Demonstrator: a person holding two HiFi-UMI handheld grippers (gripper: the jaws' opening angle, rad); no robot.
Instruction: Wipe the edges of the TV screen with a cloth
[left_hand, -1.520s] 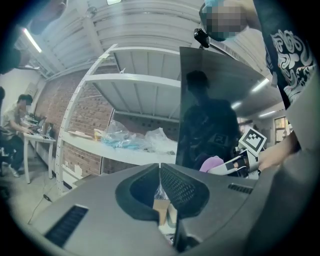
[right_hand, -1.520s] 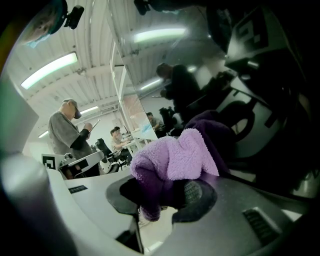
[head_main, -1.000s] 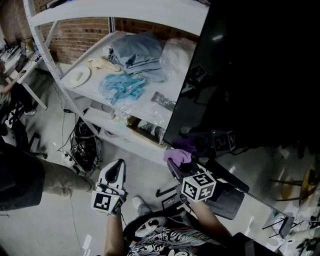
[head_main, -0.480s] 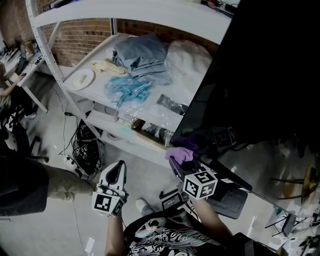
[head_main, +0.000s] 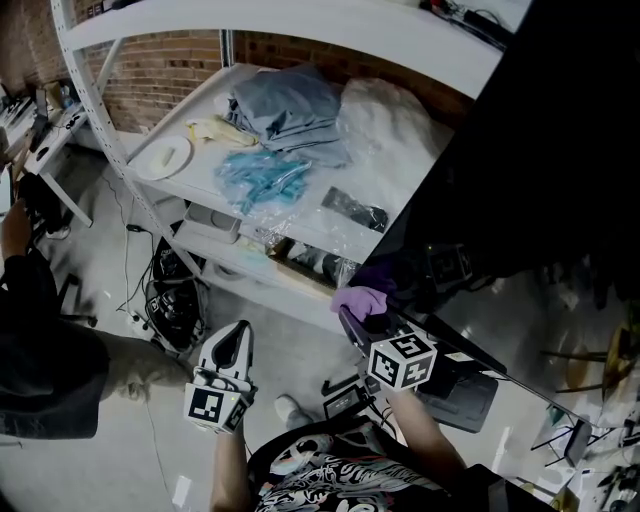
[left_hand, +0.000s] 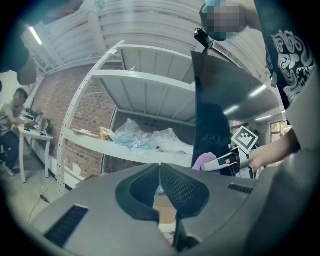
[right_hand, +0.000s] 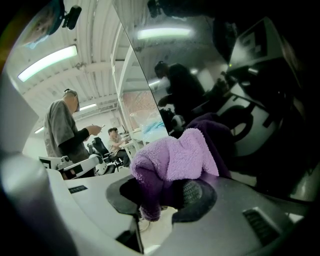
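The right gripper (head_main: 352, 318) had its two jaws squeezed tight on a purple cloth (right_hand: 175, 160). The cloth was fluffy and bunched up, and a puff of it poked out past the jaw tips. It sat right at the lower left corner of the big black TV screen (head_main: 540, 150), touching the edge or just beside it; I could not tell which. The screen was dark and shiny like a mirror, and it showed the cloth and the gripper back again. The left gripper (head_main: 230, 345) hung lower down, well apart from the screen, with its jaws pressed together and nothing between them. Behind was a white shelf (head_main: 185, 190) with blue plastic bags (head_main: 262, 178) on it. I think the cloth would be very light and soft. It would bend and squash easily, so it could slide along the edge without scratching. But a soft thing can slip out, so it was best held by a thick bunched bit deep in the jaws, with a good puff left sticking out to do the rubbing. The screen looked thin and easy to hurt, so the hard jaws should not bump it, and the push should be gentle.
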